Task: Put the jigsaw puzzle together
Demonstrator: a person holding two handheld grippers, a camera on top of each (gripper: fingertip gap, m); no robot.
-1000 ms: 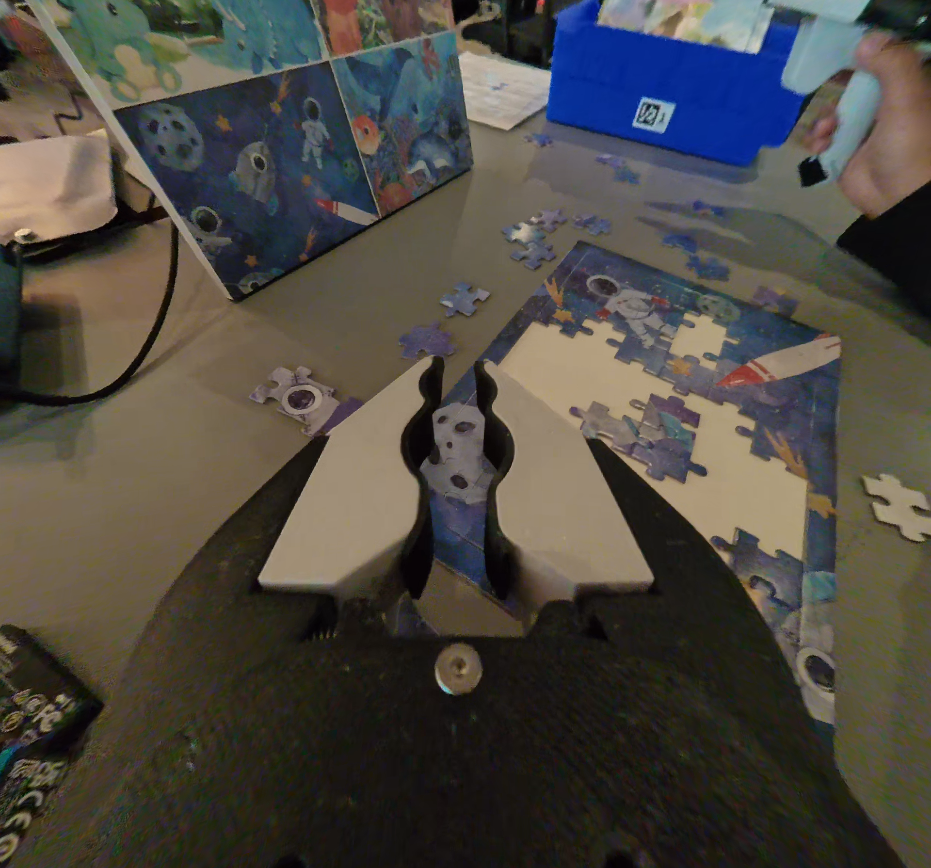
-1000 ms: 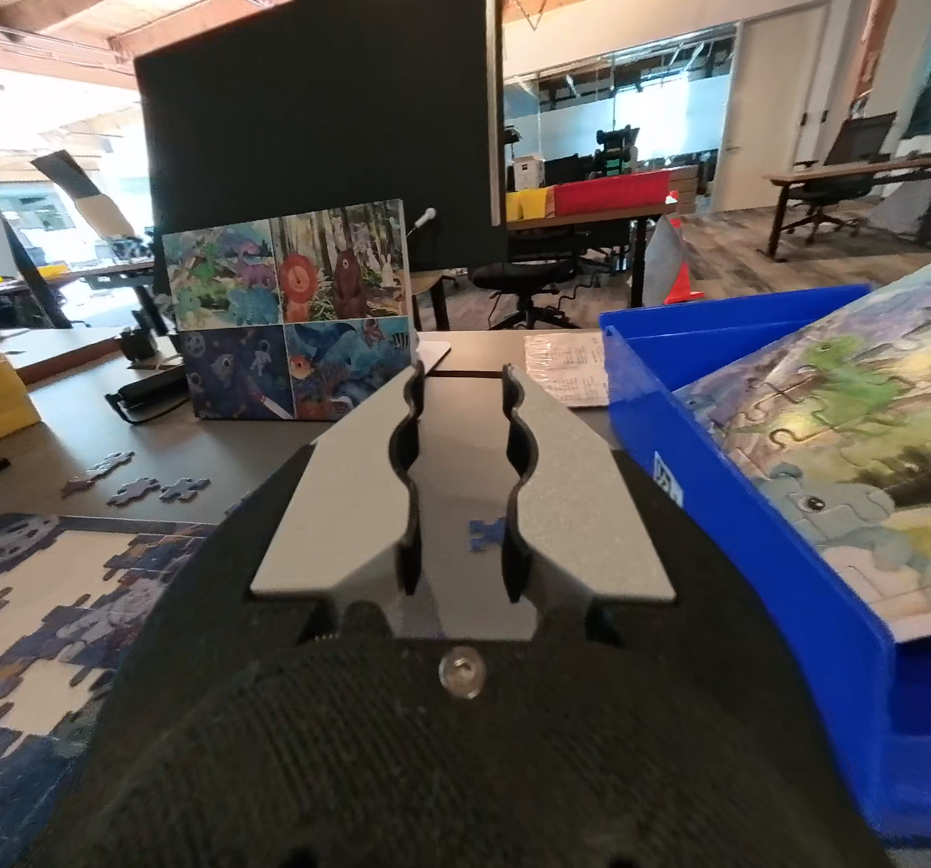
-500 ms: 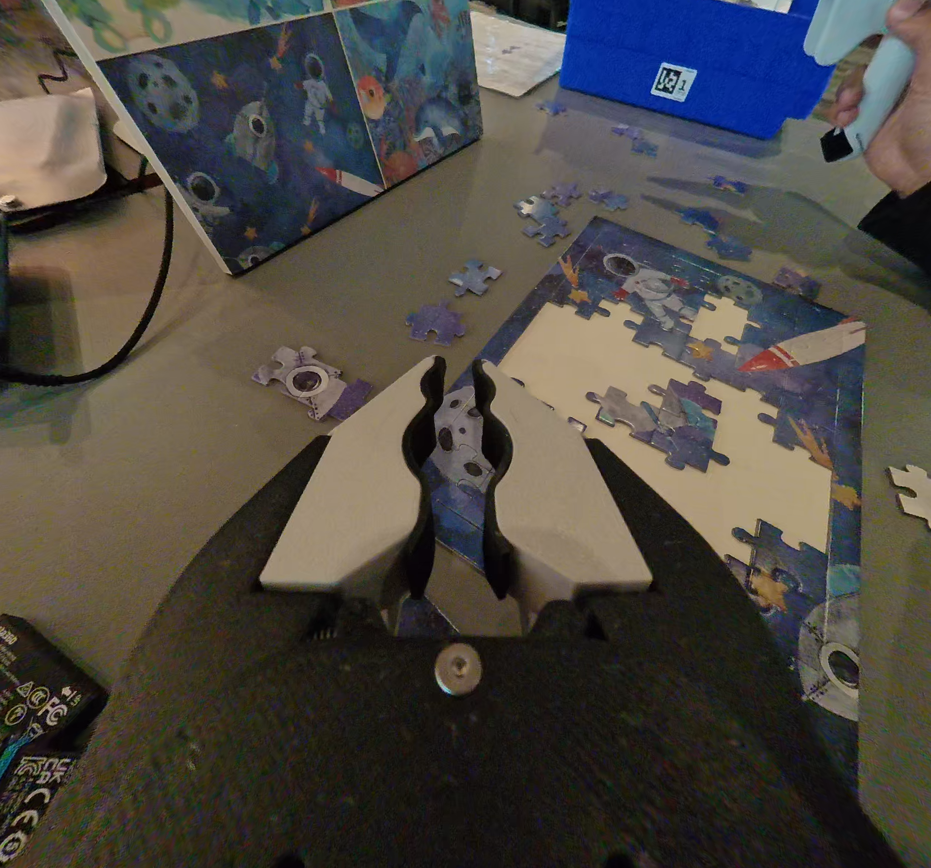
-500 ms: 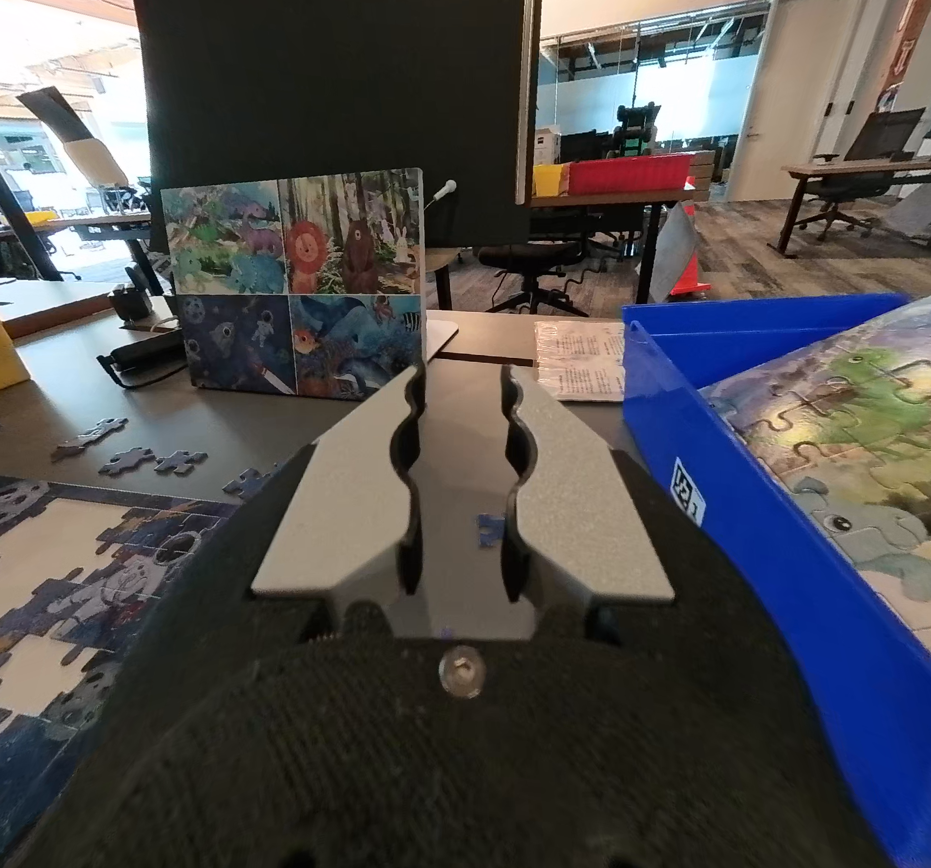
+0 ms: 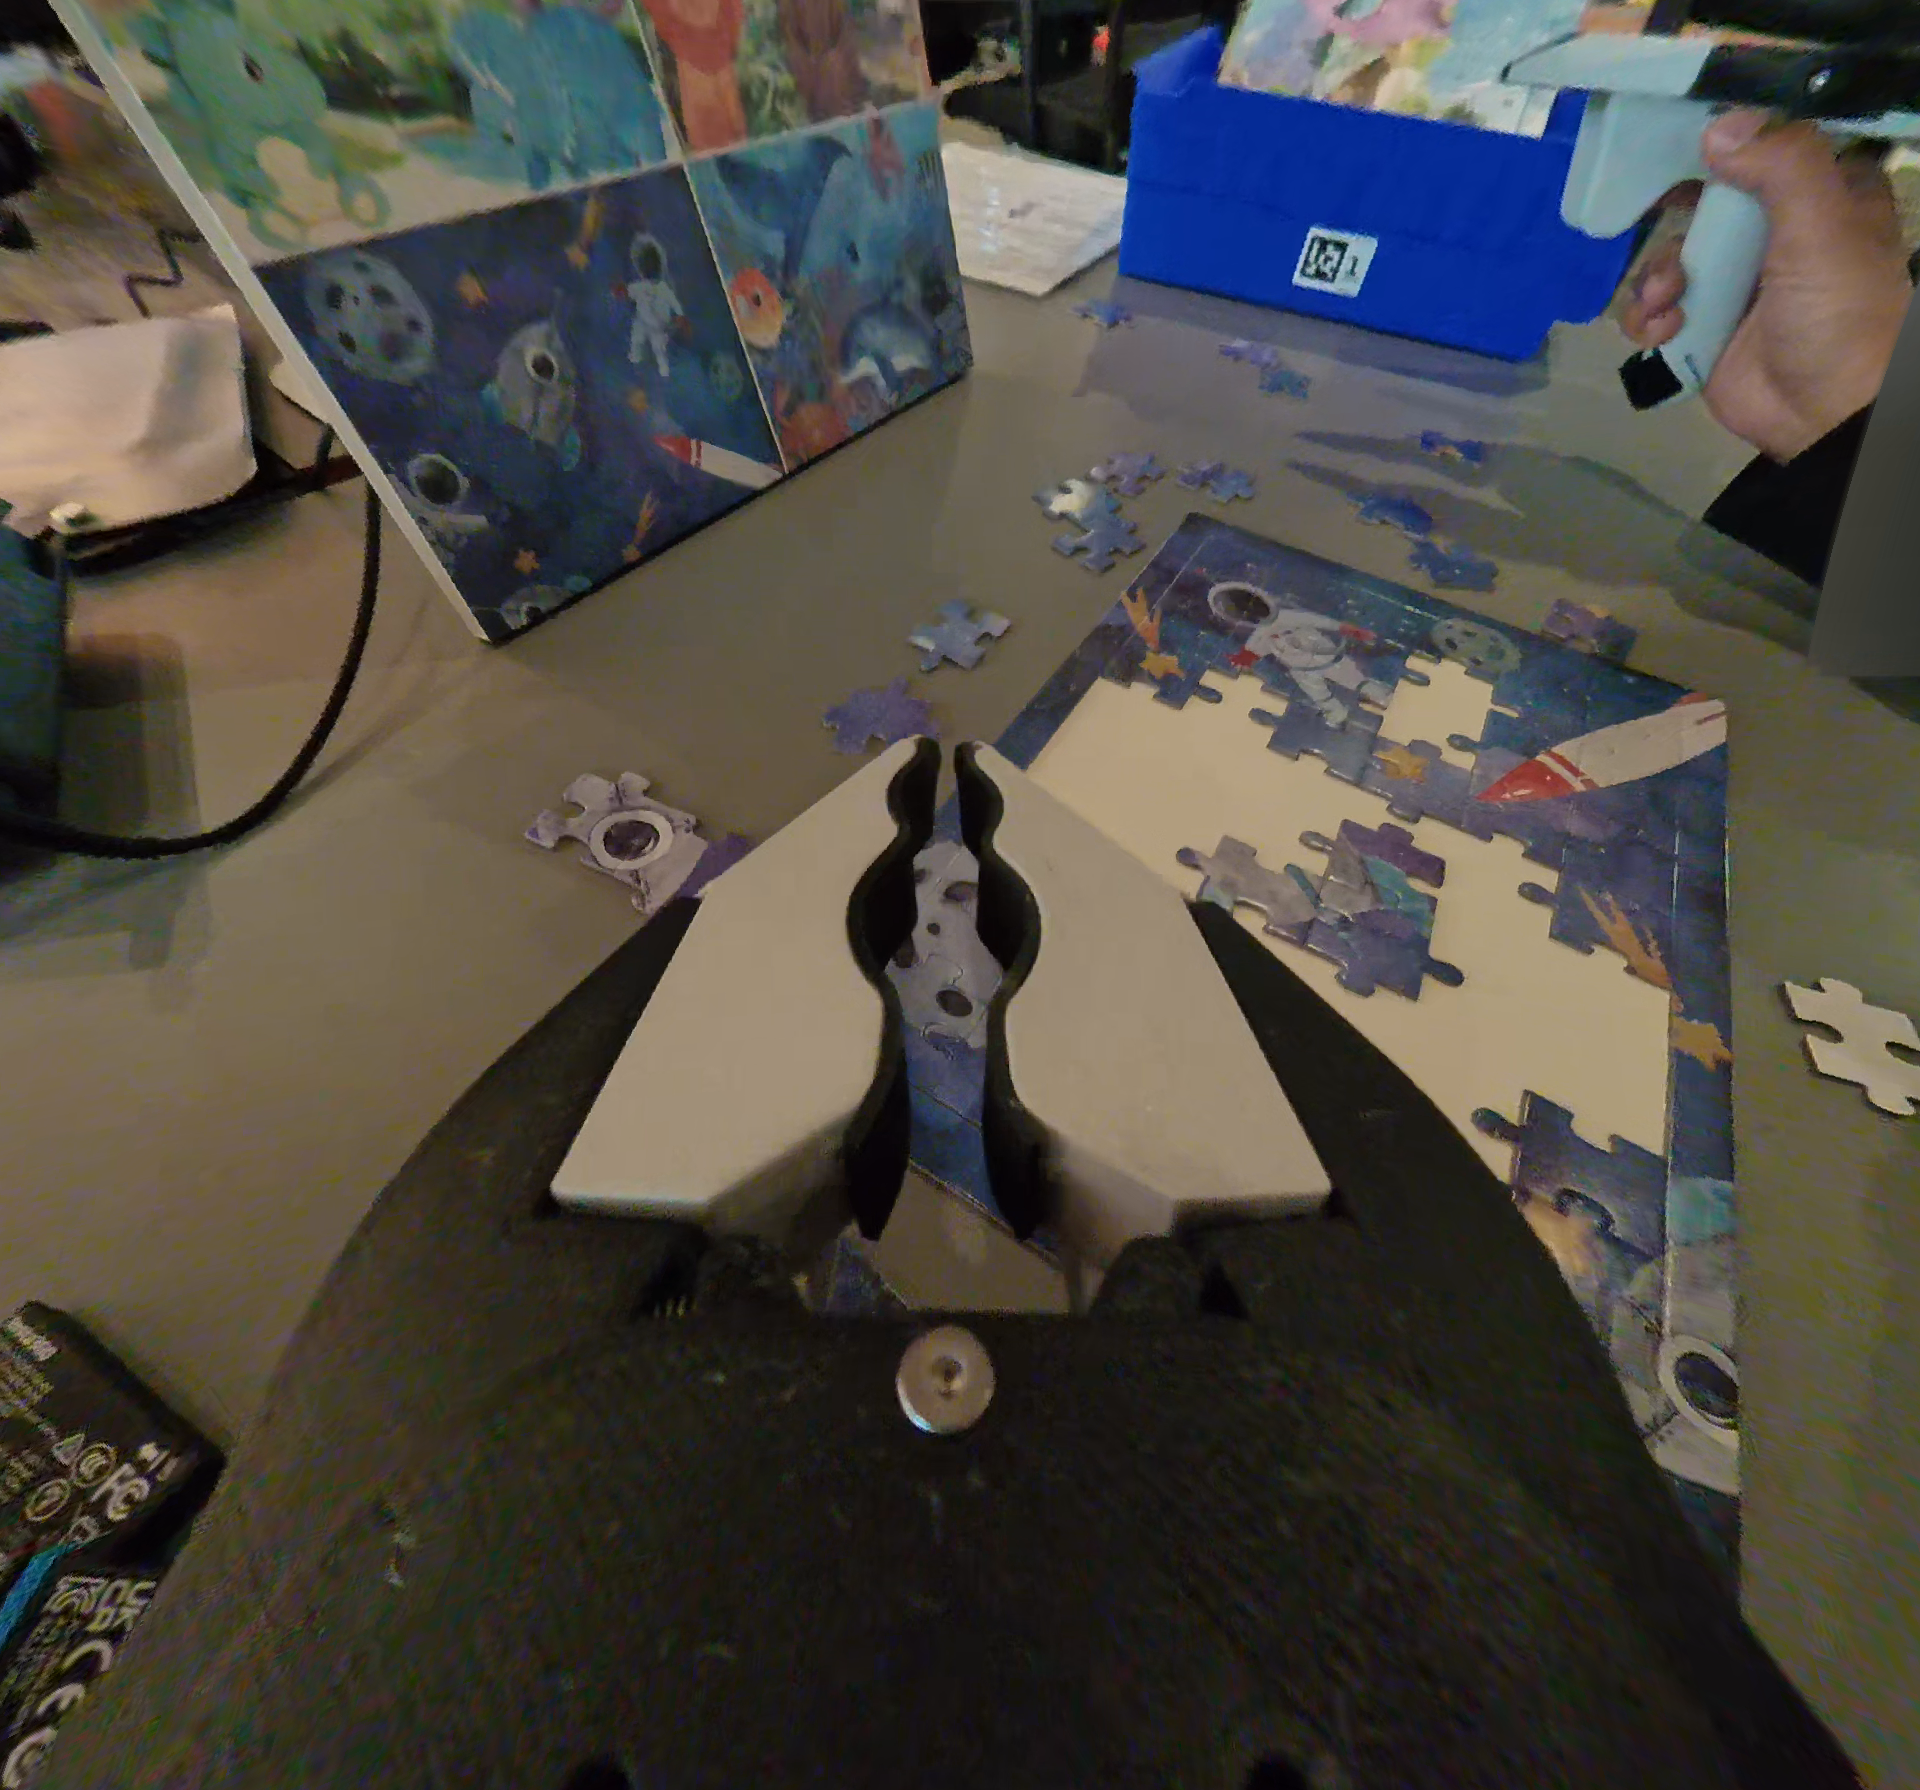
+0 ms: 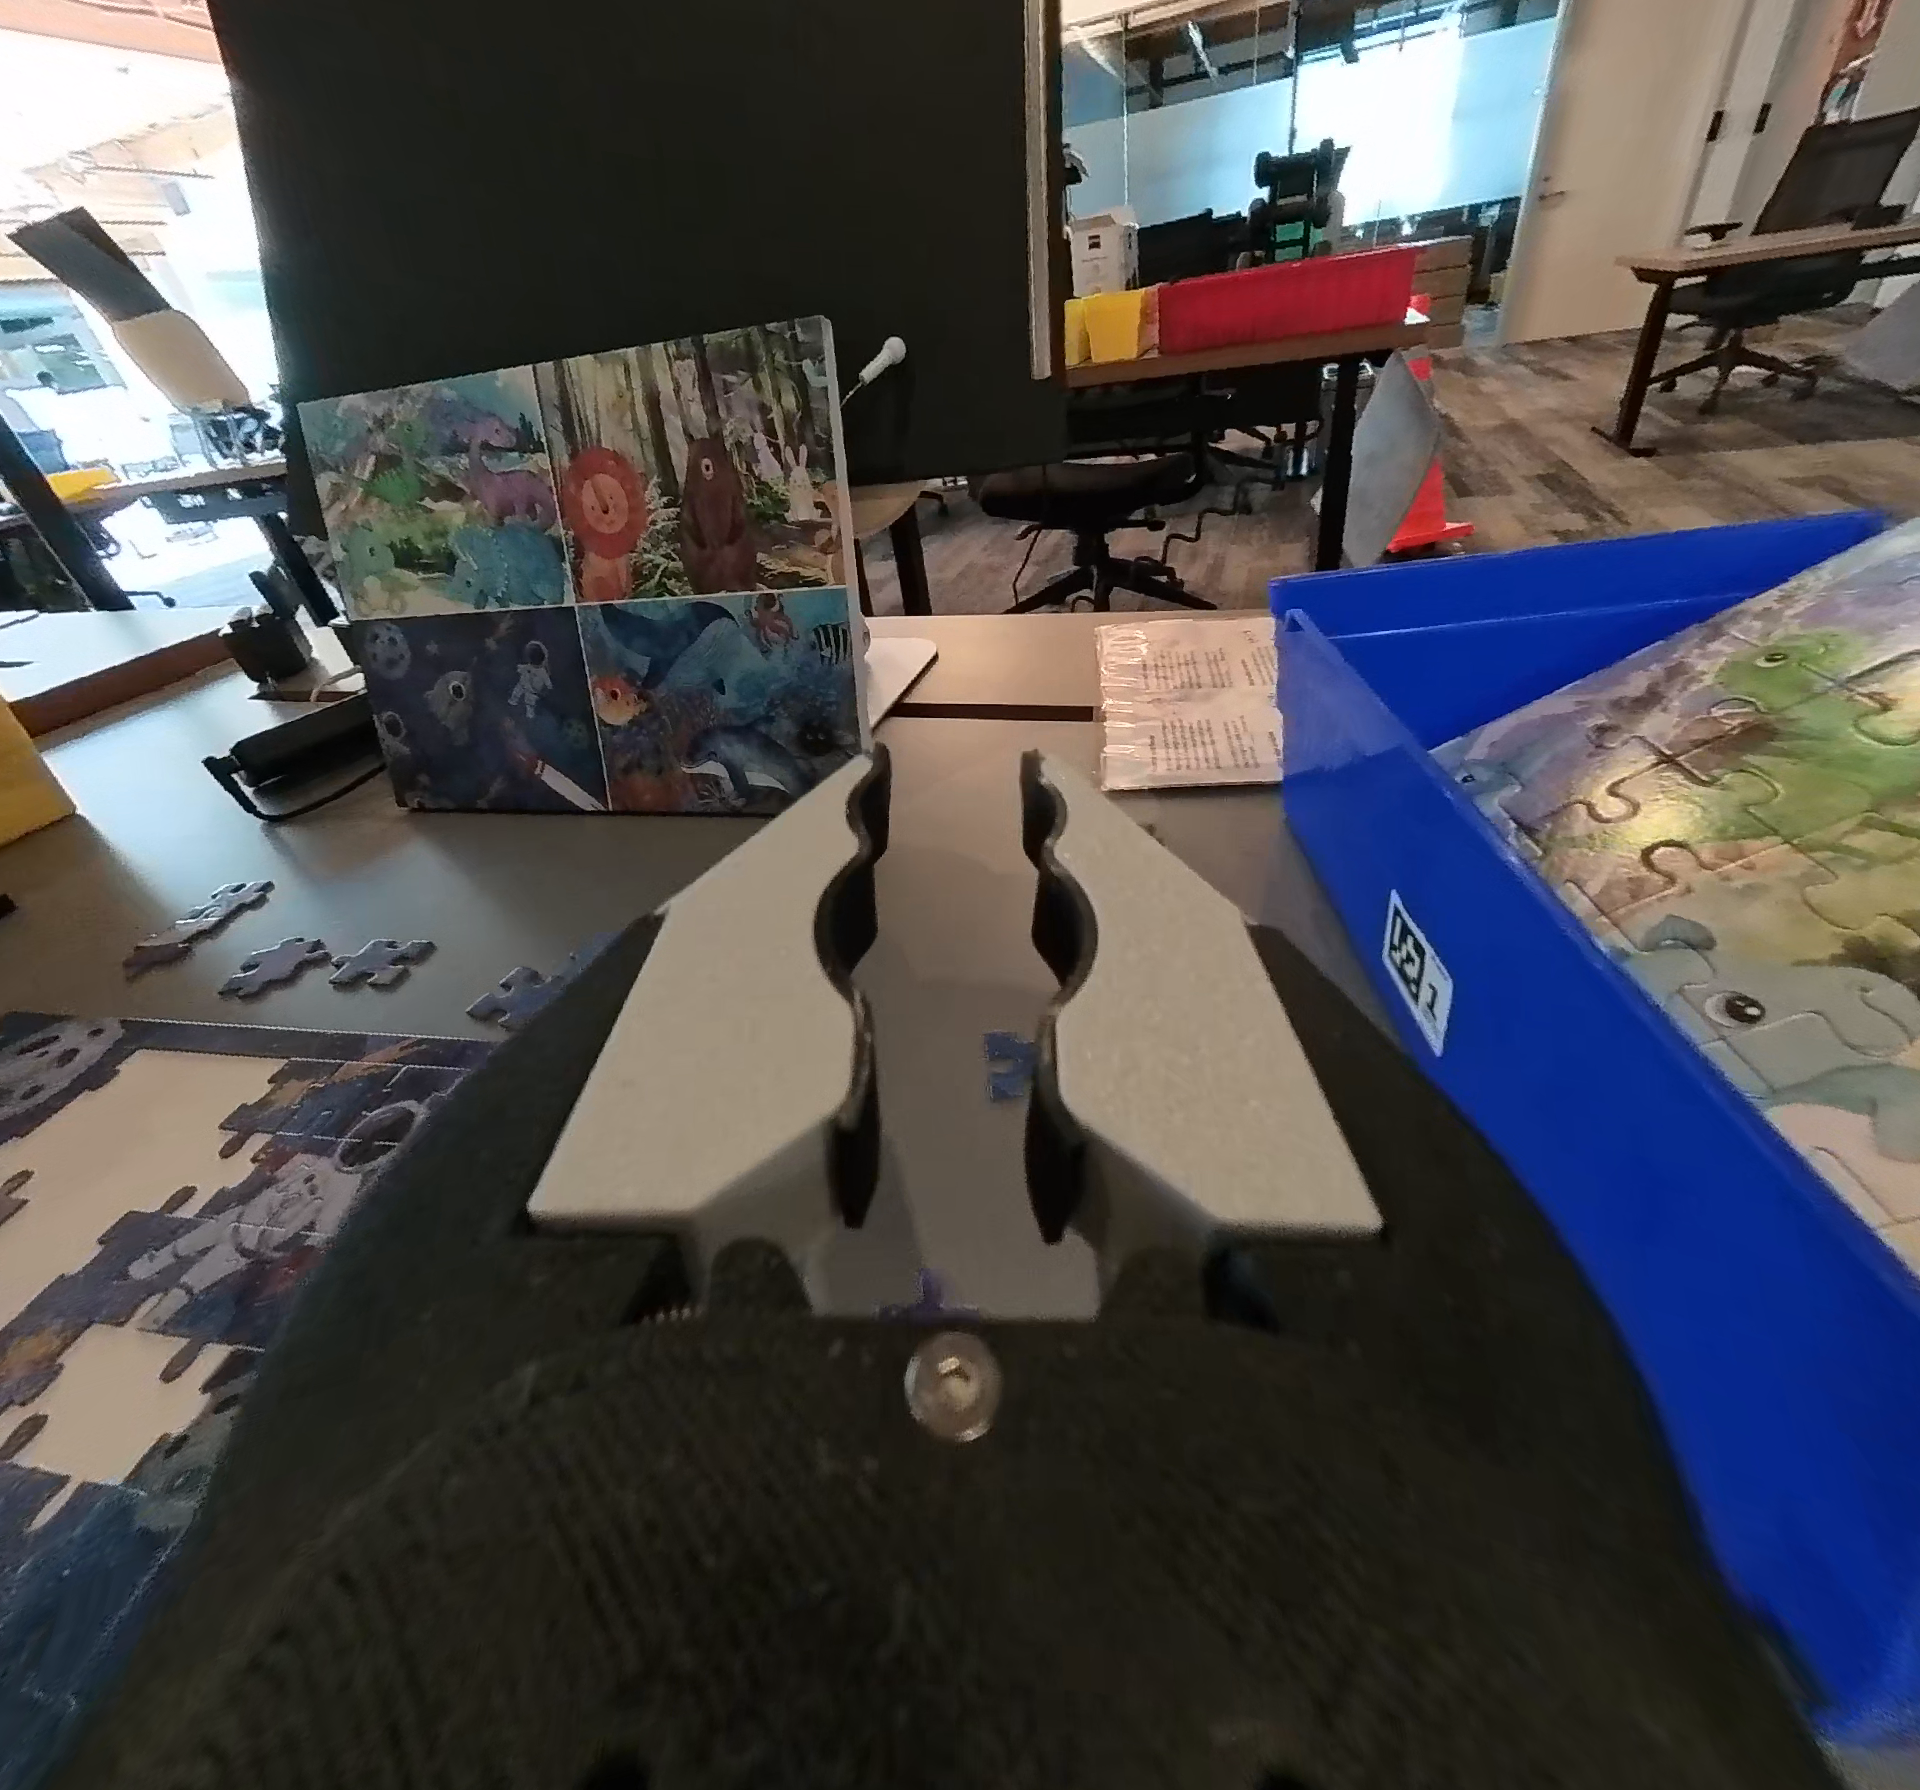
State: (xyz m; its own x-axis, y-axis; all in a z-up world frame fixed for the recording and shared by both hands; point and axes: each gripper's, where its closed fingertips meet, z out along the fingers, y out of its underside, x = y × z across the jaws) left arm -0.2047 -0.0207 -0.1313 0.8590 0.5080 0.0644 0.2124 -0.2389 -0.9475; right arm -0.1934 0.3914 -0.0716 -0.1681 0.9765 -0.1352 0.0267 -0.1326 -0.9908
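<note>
The space jigsaw puzzle (image 5: 1579, 805) lies flat on the grey table, partly filled, with bare white board (image 5: 1132, 774) in its middle and a joined clump of pieces (image 5: 1351, 909) loose on it. My left gripper (image 5: 940, 753) hovers over the puzzle's near left corner, its fingers almost touching and holding nothing. Loose pieces (image 5: 958, 634) lie to the left of and behind the puzzle. A white face-down piece (image 5: 1860, 1044) lies to its right. My right gripper (image 6: 954, 769) is open and empty, above the table behind the puzzle (image 6: 156, 1169). It also shows, held in a hand, in the left wrist view (image 5: 1527, 67).
A picture box (image 5: 582, 265) with four scenes stands at the back left, also in the right wrist view (image 6: 603, 587). A blue bin (image 5: 1351, 202) holding another puzzle (image 6: 1766, 805) stands at the back right. A black cable (image 5: 312, 701) and a dark device (image 5: 73, 1480) lie at the left. About 40 cm separates my left fingertips from my right. From my left tips it is roughly 25 cm to the white face-down piece (image 5: 1860, 1044); from my right, 40 cm.
My left gripper's fingers have closed from a clear gap to a narrow slit, still above the puzzle's corner. My right gripper stays open and has shifted only slightly.
</note>
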